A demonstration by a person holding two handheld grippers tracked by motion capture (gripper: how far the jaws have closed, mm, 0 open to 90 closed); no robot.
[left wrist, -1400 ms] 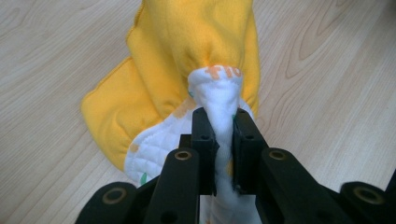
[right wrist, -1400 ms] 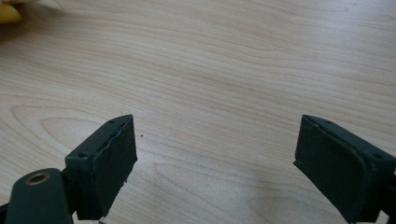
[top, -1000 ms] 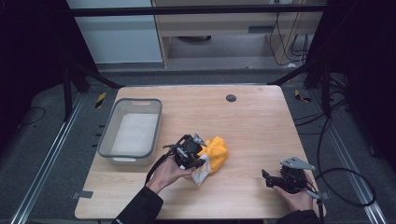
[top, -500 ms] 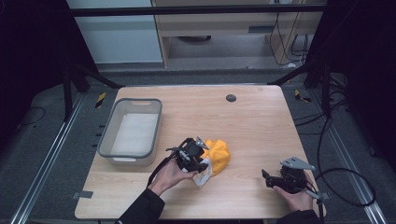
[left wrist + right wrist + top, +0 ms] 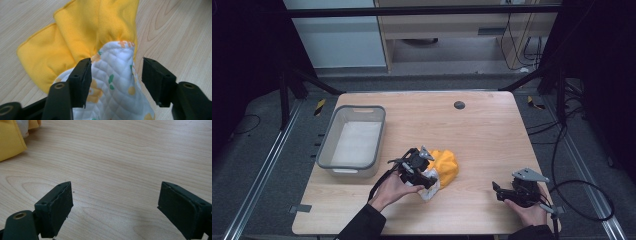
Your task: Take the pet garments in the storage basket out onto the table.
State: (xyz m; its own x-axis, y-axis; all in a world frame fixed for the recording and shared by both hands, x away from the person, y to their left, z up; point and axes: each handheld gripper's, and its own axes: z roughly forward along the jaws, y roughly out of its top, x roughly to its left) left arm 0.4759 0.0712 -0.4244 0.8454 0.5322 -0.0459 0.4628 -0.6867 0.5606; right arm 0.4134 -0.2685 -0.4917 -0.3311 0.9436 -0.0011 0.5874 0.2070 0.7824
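Note:
A crumpled cloth lies at the middle of the wooden table: a yellow side and a white quilted side with orange and green prints. My left gripper stands open right over the cloth. Its two jaws straddle the raised white fold, the left jaw touching the fabric and the right jaw apart from it. My right gripper rests low at the table's front right, wide open over bare wood. A corner of the yellow cloth shows far off in the right gripper view.
A grey plastic bin stands at the table's left, with only a white lining inside. A small dark round disc sits near the far edge. Cables trail off the table's right side.
My left gripper has shifted slightly toward the front over the cloth, and the cloth has bunched a little under it. The right gripper has stayed put.

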